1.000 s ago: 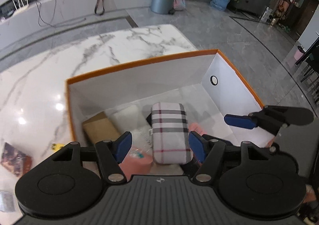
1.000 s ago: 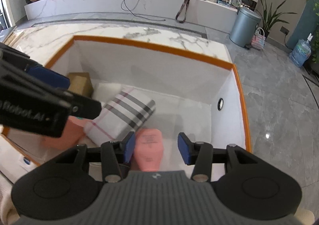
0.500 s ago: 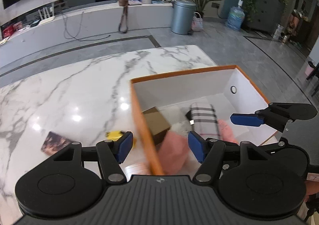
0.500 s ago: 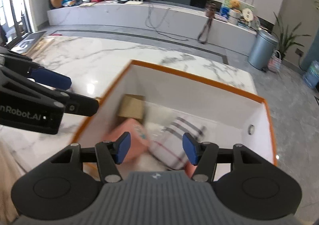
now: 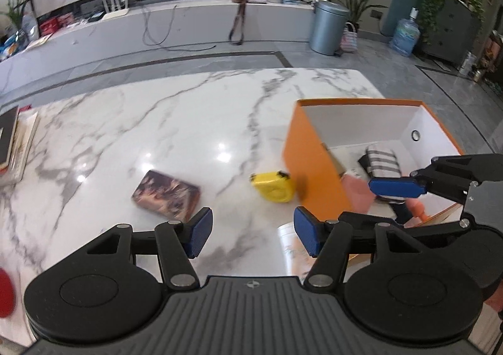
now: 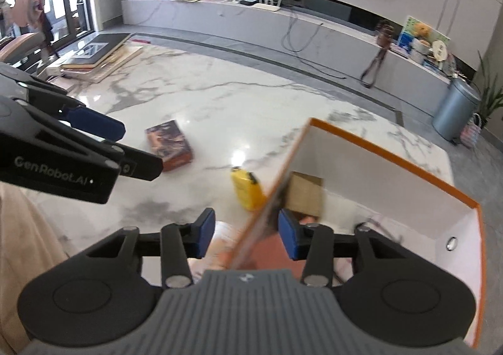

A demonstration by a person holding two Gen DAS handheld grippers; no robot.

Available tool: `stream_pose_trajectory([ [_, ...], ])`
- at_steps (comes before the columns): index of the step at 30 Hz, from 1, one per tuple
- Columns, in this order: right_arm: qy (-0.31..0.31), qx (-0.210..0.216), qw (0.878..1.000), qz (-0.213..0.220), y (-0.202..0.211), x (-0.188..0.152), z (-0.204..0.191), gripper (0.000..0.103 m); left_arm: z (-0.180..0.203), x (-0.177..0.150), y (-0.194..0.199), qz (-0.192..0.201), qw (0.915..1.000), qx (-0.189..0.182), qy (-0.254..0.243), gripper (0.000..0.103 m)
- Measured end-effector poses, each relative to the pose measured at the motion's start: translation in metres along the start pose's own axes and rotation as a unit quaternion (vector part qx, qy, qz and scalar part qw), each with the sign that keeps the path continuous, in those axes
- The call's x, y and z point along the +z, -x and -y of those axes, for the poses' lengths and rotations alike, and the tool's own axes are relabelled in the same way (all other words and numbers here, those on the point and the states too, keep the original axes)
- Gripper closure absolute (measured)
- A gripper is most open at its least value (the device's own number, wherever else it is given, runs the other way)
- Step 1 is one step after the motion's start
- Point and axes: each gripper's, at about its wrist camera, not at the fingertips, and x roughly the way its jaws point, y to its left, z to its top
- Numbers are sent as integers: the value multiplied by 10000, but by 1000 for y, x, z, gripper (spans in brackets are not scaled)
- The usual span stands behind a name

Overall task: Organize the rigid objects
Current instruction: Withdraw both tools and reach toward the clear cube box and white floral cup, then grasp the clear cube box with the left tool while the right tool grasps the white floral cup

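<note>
An orange box (image 5: 311, 163) with a white inside stands on the marble table at the right; it also shows in the right wrist view (image 6: 393, 147). Inside lie a plaid case (image 5: 382, 160), a brown carton (image 6: 305, 194) and pink items. A yellow tape measure (image 5: 273, 186) (image 6: 246, 191) lies just left of the box. A dark patterned box (image 5: 166, 194) (image 6: 169, 144) lies further left. My left gripper (image 5: 248, 235) is open and empty above the table, near both. My right gripper (image 6: 246, 237) is open and empty over the box's left wall.
A stack of books (image 6: 94, 59) lies at the table's far left edge. A red round object (image 5: 6, 296) shows at the left edge of the left wrist view. A white paper (image 5: 294, 248) lies on the table by the box's near corner.
Both grippers have swung left, away from the inside of the orange box. The tape measure and the patterned box have come into view on the table.
</note>
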Motion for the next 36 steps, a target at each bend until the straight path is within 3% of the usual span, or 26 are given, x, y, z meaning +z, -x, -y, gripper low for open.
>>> stream_pose_trajectory([
  [9,-706,362,9968,-104,-11,-28,-40,60,-31,-39,-16,-248,9982,-79,535,32],
  [14,-891,22,9954,-346,-26,-52,-51,58,-40,-58,-29,-310,9961,-103,824,32],
  [19,-1277,-99,9879,-878,-46,-70,-39,54,-37,-71,-41,-417,9957,-161,817,32],
  [21,-1444,-114,9848,-963,-53,-72,-33,53,-37,-73,-42,-389,9959,-156,803,32],
  [23,-1572,-116,9822,-1019,-59,-71,-29,44,-39,-74,-41,-361,9952,-185,886,32],
  [31,-1710,-280,9764,-1286,-81,-71,-39,42,-55,-74,-43,-360,9883,-105,1479,32],
  [36,-1771,-428,9738,-1364,-90,-67,-49,33,-58,-74,-46,-442,9866,-32,1570,32],
])
